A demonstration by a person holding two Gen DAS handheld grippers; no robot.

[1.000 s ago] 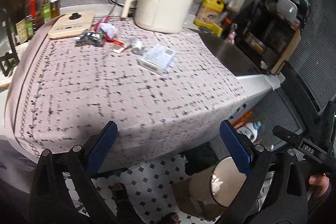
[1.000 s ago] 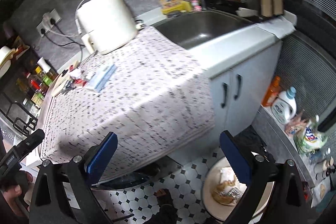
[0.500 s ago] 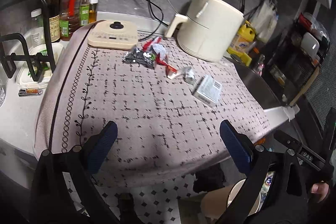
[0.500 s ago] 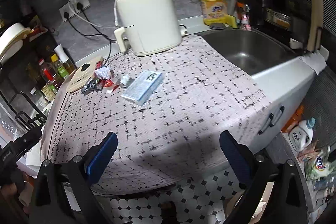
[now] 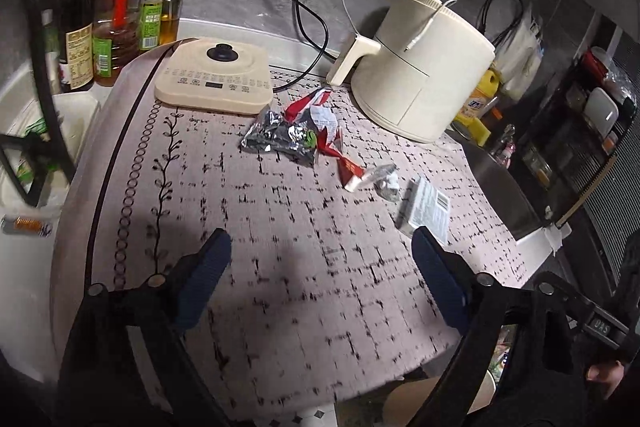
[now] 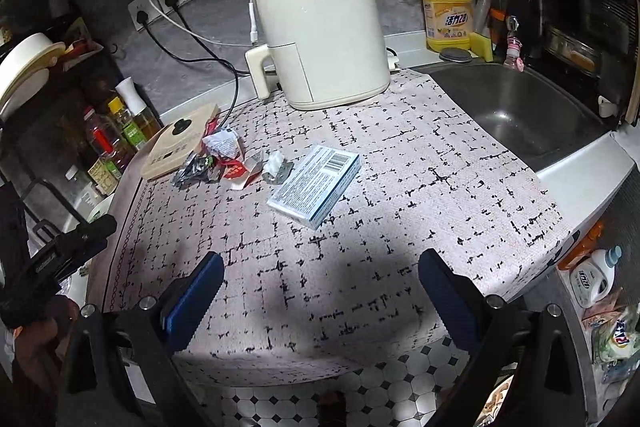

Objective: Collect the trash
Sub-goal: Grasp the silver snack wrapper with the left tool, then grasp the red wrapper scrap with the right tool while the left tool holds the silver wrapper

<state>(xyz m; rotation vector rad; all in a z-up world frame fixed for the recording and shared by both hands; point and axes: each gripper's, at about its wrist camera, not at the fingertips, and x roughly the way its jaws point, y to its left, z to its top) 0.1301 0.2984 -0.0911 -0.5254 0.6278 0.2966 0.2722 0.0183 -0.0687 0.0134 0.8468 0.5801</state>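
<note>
Trash lies on the patterned tablecloth (image 5: 280, 235): a crumpled silver and black foil wrapper (image 5: 280, 137), a red and white wrapper (image 5: 326, 125), a small clear crumpled piece (image 5: 386, 181), and a flat blue-white box (image 5: 426, 209). In the right wrist view the foil wrapper (image 6: 196, 169), red wrapper (image 6: 226, 151), clear piece (image 6: 276, 167) and box (image 6: 316, 185) show mid-table. My left gripper (image 5: 320, 275) is open and empty over the near cloth. My right gripper (image 6: 320, 291) is open and empty near the table's front edge.
A cream air fryer (image 5: 424, 67) and a flat cream appliance base (image 5: 214, 79) stand at the back. Oil bottles (image 5: 116, 23) stand at the left. A sink (image 6: 516, 115) and a yellow detergent bottle (image 6: 446, 15) are at the right. A bin rim (image 5: 480, 399) shows below the table.
Both grippers have risen and moved in over the table; the floor and bin dropped out of view, and the trash now sits closer ahead. Both stay open.
</note>
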